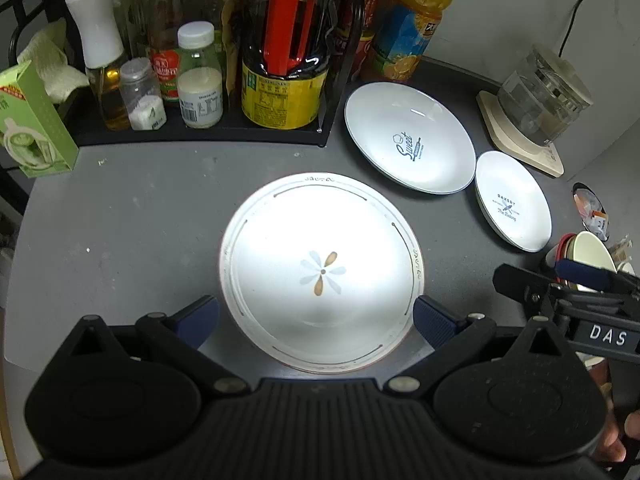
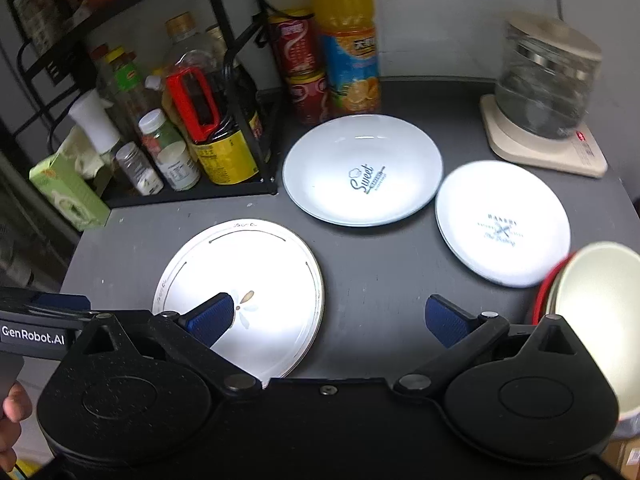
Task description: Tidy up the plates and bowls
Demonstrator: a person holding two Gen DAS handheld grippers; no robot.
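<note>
A white plate with a flower motif [image 1: 320, 248] [image 2: 256, 264] lies flat on the grey table [image 1: 120, 220]. My left gripper [image 1: 316, 318] hovers over its near part, open wide, one blue pad on each side of the rim without touching it. A large "Sweet" plate [image 1: 408, 136] [image 2: 360, 168] and a smaller "Bakery" plate [image 1: 512, 200] [image 2: 500, 224] lie at the back right. Stacked bowls [image 1: 588, 256] [image 2: 600, 312], cream over red, stand at the far right. My right gripper [image 2: 330, 318] is open and holds nothing; its left finger is above the flower plate's right side.
A black rack [image 1: 336, 80] with several sauce bottles fills the back left, beside a green box [image 1: 32, 120]. An orange juice bottle [image 2: 348, 40] and red cans [image 2: 300, 68] stand behind the plates. A glass kettle on a beige base [image 2: 548, 92] sits back right.
</note>
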